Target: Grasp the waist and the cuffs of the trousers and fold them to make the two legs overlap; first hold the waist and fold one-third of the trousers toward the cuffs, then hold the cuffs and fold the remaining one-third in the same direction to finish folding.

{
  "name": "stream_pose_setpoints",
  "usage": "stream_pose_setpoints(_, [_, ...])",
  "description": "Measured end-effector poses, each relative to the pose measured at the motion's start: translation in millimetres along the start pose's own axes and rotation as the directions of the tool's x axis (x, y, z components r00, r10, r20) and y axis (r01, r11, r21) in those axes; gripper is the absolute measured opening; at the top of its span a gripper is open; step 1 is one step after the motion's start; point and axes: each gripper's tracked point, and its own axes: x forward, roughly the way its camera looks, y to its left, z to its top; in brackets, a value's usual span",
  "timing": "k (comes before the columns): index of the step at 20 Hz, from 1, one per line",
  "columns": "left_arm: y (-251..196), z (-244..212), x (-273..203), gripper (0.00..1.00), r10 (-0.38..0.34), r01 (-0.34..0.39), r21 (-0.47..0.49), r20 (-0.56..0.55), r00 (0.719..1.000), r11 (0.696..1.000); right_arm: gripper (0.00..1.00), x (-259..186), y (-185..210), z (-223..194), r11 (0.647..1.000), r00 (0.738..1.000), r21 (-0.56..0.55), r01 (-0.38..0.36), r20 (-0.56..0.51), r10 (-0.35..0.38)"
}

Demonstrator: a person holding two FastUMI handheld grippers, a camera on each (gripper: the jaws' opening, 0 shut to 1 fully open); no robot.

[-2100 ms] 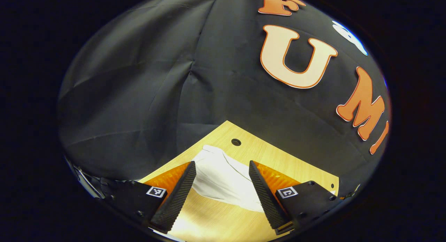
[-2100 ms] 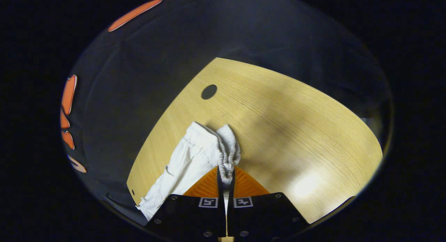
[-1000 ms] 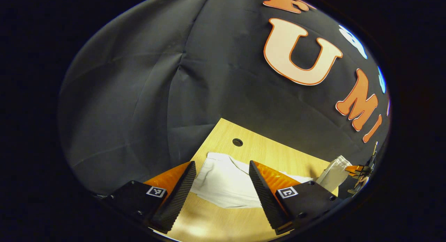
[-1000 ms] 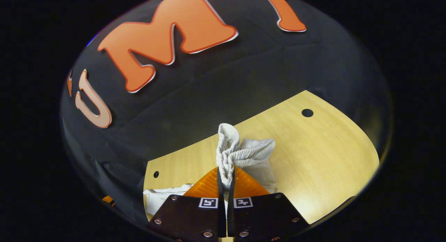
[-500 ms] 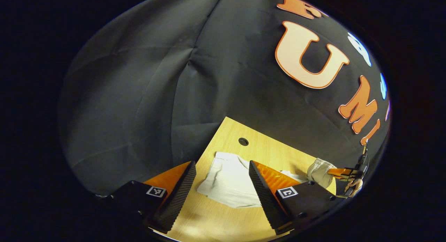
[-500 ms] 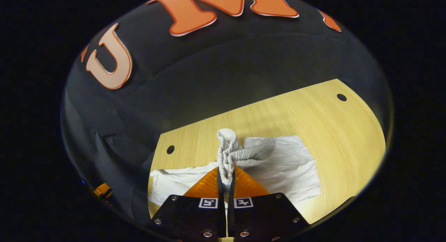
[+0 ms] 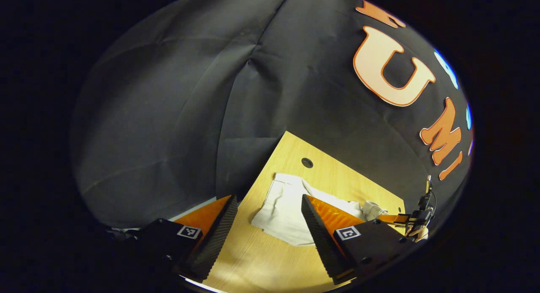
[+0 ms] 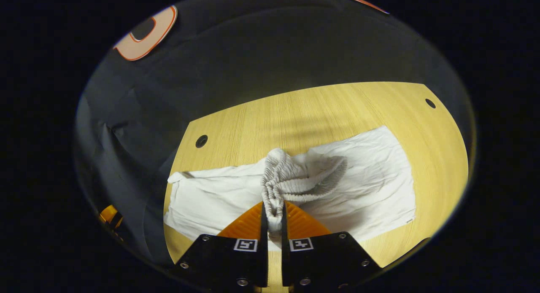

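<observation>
Right gripper (image 8: 272, 215): jaws clenched on gathered elastic waist (image 8: 280, 183) of white cotton trousers (image 8: 371, 179), spread across centre of light wooden desk (image 8: 295, 111). Left gripper (image 7: 270, 229): jaws released, above desk, lower frame.

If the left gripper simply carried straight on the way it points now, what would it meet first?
Probably the trousers: the left gripper is open, and the cloth lies on the table ahead between its fingers. Depth is hard to judge, so bare table might come first.

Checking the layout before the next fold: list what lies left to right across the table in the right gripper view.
Table hole → trouser leg end → gathered elastic waistband held by the right gripper → flat trouser panel → second table hole.
</observation>
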Motion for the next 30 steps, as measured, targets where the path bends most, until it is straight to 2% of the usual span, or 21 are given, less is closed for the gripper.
stream_pose_setpoints(1, [2.7, -2.3, 4.2, 1.0, 0.0, 0.0, -0.001, -0.004, 1.0, 1.0, 0.14, -1.0, -0.3, -0.7, 1.0, 1.0, 0.003, -0.008, -0.005, 0.008])
stream_pose_setpoints(3, [1.5, -7.9, 6.8, 1.0, -0.005, 0.005, -0.01, -0.013, 1.0, 1.0, 0.24, -2.3, 1.7, -1.7, 0.999, 0.999, 0.015, -0.03, -0.011, 0.03])
stream_pose_setpoints(5, [-0.2, -18.2, 9.6, 1.0, -0.019, 0.018, -0.029, -0.035, 0.999, 0.999, 0.42, -3.2, 8.0, -7.0, 0.998, 0.998, 0.031, -0.062, -0.021, 0.062])
stream_pose_setpoints(6, [-1.3, -23.4, 9.6, 1.0, -0.028, 0.026, -0.042, -0.047, 0.999, 0.999, 0.61, -2.8, 12.2, -11.2, 0.997, 0.997, 0.038, -0.071, -0.022, 0.072])
stream_pose_setpoints(7, [-4.2, -29.0, 12.5, 1.0, -0.042, 0.038, -0.06, -0.064, 0.997, 0.997, 0.71, -3.6, 15.7, -15.3, 0.996, 0.997, 0.043, -0.077, -0.026, 0.078])
stream_pose_setpoints(8, [-5.2, -35.0, 15.1, 1.0, -0.054, 0.047, -0.083, -0.081, 0.995, 0.995, 0.87, -3.3, 18.4, -18.3, 0.995, 0.996, 0.049, -0.083, -0.033, 0.085])
stream_pose_setpoints(10, [-9.3, -53.2, 26.1, 1.0, -0.083, 0.065, -0.144, -0.126, 0.989, 0.987, 0.98, -2.5, 22.9, -26.6, 0.993, 0.994, 0.057, -0.1, -0.048, 0.103])
stream_pose_setpoints(14, [-19.1, -94.1, 46.8, 1.0, -0.152, 0.083, -0.303, -0.213, 0.965, 0.949, 0.99, -16.9, 15.4, -28.9, 0.993, 0.993, 0.057, -0.108, -0.045, 0.11])
stream_pose_setpoints(18, [-24.9, -125.7, 68.1, 1.0, -0.223, 0.084, -0.44, -0.276, 0.935, 0.894, 0.99, -31.5, 5.3, -26.6, 0.989, 0.992, 0.09, -0.115, -0.031, 0.118])
stream_pose_setpoints(22, [-22.8, -139.0, 90.3, 1.0, -0.247, 0.064, -0.505, -0.304, 0.92, 0.861, 0.99, -43.6, -11.8, -24.9, 0.986, 0.994, 0.133, -0.104, -0.026, 0.108])
stream_pose_setpoints(30, [-19.3, -148.1, 116.7, 0.98, -0.268, 0.03, -0.574, -0.335, 0.903, 0.818, 0.99, -56.3, -28.9, -30.8, 0.966, 0.994, 0.237, -0.099, -0.03, 0.109])
